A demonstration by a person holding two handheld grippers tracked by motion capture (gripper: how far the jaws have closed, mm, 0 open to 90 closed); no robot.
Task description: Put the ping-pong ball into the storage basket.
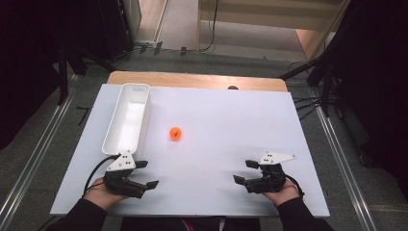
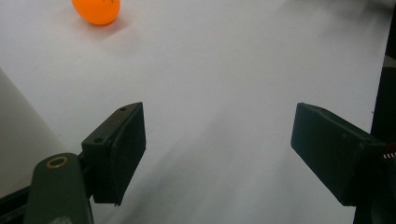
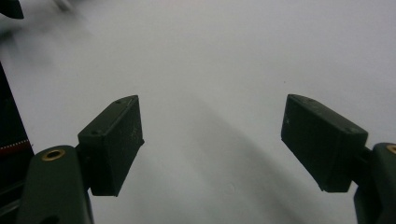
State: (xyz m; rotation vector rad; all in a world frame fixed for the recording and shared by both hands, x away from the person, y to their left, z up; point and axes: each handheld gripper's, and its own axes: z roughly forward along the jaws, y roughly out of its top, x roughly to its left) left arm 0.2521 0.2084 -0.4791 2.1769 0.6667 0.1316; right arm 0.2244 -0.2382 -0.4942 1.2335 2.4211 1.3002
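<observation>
An orange ball point(image 1: 175, 133) lies on the white table top point(image 1: 216, 120), just right of a long white bin point(image 1: 127, 118). In the left gripper view the orange ball point(image 2: 96, 10) sits at the top left, well beyond the jaws. My left gripper point(image 1: 146, 174) rests near the table's front left, open and empty, below the bin's near end. My right gripper point(image 1: 244, 171) rests at the front right, open too, with nothing between its jaws. Bare white surface lies between the jaws of the left gripper point(image 2: 217, 149) and of the right gripper point(image 3: 212, 144).
The white bin's wall point(image 2: 18, 135) curves along the left edge of the left gripper view. A wooden table edge point(image 1: 192, 79) shows behind the white top. Dark stands and cables point(image 1: 312, 72) flank the table on the floor.
</observation>
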